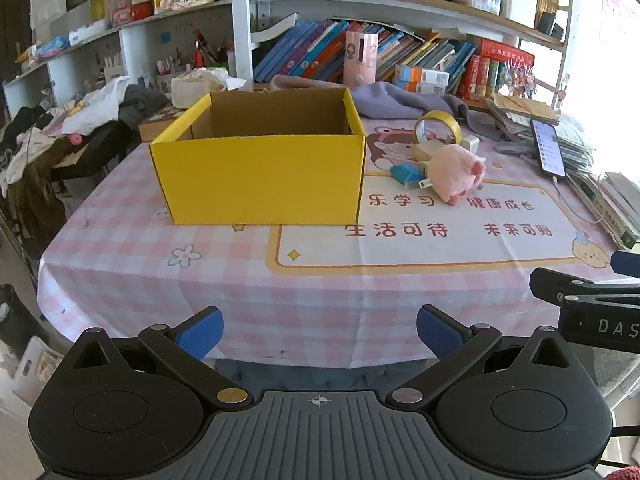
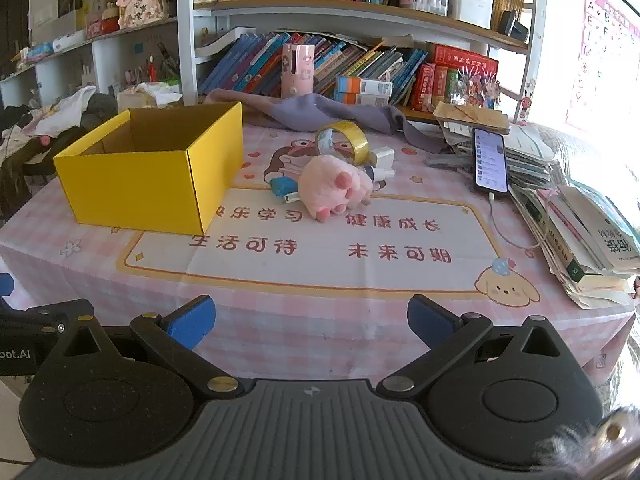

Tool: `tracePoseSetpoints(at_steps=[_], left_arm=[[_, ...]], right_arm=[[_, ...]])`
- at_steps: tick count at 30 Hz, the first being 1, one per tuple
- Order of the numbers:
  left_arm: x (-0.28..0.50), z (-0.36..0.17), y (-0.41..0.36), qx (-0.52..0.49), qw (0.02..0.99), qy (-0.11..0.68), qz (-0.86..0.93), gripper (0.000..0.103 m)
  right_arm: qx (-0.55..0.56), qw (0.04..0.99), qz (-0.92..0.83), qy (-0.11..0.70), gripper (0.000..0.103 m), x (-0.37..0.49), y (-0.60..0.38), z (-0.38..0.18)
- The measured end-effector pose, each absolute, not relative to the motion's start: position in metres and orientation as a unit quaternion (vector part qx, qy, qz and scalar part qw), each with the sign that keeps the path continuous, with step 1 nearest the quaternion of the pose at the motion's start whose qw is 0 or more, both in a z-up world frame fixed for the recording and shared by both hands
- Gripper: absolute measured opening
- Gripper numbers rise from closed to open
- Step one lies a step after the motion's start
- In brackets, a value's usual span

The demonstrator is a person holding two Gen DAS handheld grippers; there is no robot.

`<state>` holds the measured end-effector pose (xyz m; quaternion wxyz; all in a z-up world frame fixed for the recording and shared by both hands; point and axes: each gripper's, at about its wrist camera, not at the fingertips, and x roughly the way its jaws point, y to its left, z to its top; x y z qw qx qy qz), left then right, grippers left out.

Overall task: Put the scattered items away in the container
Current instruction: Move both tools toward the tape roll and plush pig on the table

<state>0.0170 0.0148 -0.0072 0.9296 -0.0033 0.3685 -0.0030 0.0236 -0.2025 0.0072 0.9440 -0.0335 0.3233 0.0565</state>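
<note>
Both claws, left claw (image 1: pixel 320 334) and right claw (image 2: pixel 311 322), are fully open and empty, ready for grasping. The yellow box (image 2: pixel 148 178) sits left of centre on the counter (image 2: pixel 320 280); the pink plush (image 2: pixel 334 188) lies centre frame.

Left tongs (image 1: pixel 320 334): jaws spread wide, nothing between the blue pads (image 1: pixel 202 336), pitched down toward the tabletop edge. Right tongs (image 2: pixel 311 326): same, wide apart and empty, tilted down. Side by side; the right unit shows at 3 o'clock in the left view, the left unit at 9 o'clock in the right view.
</note>
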Motion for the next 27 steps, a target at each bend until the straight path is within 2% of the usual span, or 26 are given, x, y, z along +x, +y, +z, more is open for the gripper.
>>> tracePoseSetpoints(at_steps=[27], left_arm=[[0.022, -0.008, 0.018, 0.002, 0.932, 0.363, -0.008, 0.103]], right_arm=[[-0.032, 0.949, 0.092, 0.299, 0.103, 0.027, -0.192, 0.012]])
